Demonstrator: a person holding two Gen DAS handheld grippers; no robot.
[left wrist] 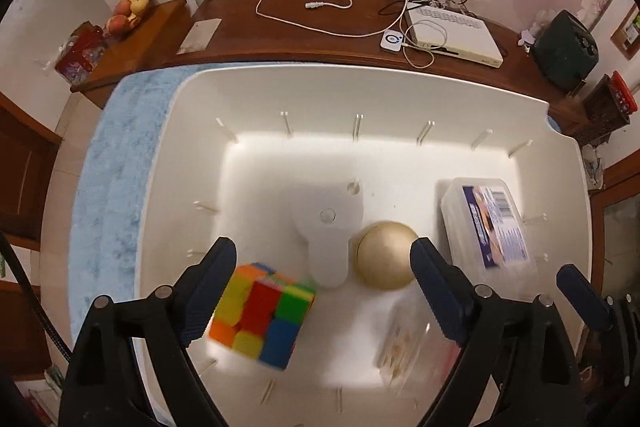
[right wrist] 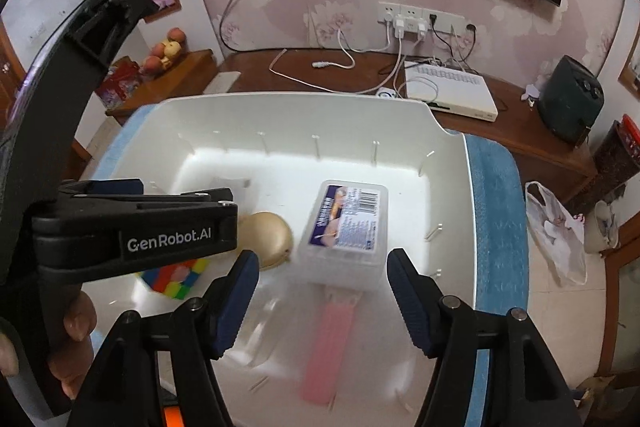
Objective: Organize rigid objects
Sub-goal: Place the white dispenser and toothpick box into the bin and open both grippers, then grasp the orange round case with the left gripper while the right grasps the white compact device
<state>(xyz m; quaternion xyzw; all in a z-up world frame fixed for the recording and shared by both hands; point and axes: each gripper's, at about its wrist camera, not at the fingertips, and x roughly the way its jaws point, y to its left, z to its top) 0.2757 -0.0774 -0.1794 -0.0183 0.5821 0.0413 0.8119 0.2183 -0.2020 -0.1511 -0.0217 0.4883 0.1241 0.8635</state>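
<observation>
Left gripper [left wrist: 322, 279] points steeply down into the white bin [left wrist: 400, 83]; jaws stand wide, gripping nothing; the multicoloured puzzle cube [left wrist: 264, 319] sits tilted just inside the left finger [left wrist: 212, 287], blurred, whether touching the pad cannot be told; the gold ball [left wrist: 384, 255] rests on the bin floor just beside the right finger.

Right gripper [right wrist: 322, 291] also angles down into the bin; jaws partly apart, pads clear of everything; between and below them lies a pink flat strip [right wrist: 326, 351], blurred, and a faint transparent item [right wrist: 264, 327] near the left finger, too smeared to identify; no contact with either is visible.

Clear plastic box [right wrist: 344, 231] with a purple barcode label lies flat on the bin floor beyond the right gripper's fingertips, near the bin's right wall; the gold ball just left of it, apart; the cube further left, partly hidden behind the left gripper's body, which a hand [right wrist: 76, 323] holds at the frame's left edge.

A pale flat piece [left wrist: 328, 231] with a round hole lies mid-floor beside the ball.

Bin rests on a blue towel [left wrist: 108, 187]; behind it a dark wooden shelf [left wrist: 280, 27] with a white set-top device [left wrist: 452, 31], white cables, wall sockets above; fruit [left wrist: 132, 7] piled at far left.
</observation>
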